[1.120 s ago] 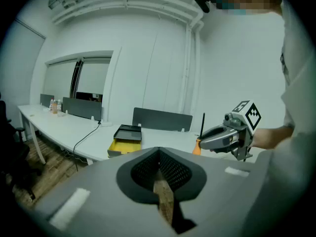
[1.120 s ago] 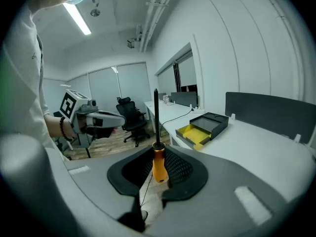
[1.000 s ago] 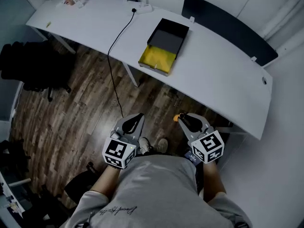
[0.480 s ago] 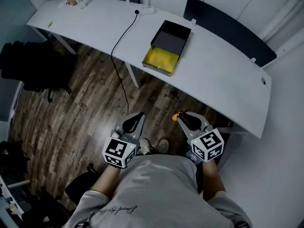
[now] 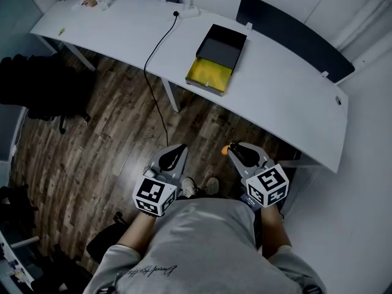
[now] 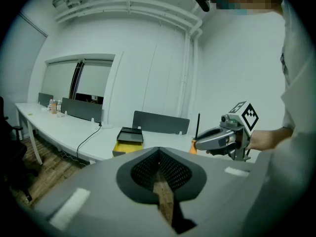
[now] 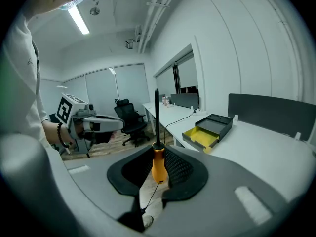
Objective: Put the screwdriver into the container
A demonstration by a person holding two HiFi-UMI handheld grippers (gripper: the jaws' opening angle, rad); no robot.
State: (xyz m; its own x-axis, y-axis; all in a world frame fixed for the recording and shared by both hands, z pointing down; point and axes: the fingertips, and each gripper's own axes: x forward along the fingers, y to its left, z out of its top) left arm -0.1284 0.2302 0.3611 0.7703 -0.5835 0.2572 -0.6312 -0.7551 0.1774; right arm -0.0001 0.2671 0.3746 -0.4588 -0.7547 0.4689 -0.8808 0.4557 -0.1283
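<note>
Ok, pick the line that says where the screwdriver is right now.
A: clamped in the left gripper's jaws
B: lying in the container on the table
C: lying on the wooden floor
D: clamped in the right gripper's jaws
D: the right gripper view shows the screwdriver pinched by its orange handle in the jaws of the right gripper, shaft pointing up, while the container sits apart on the table.
</note>
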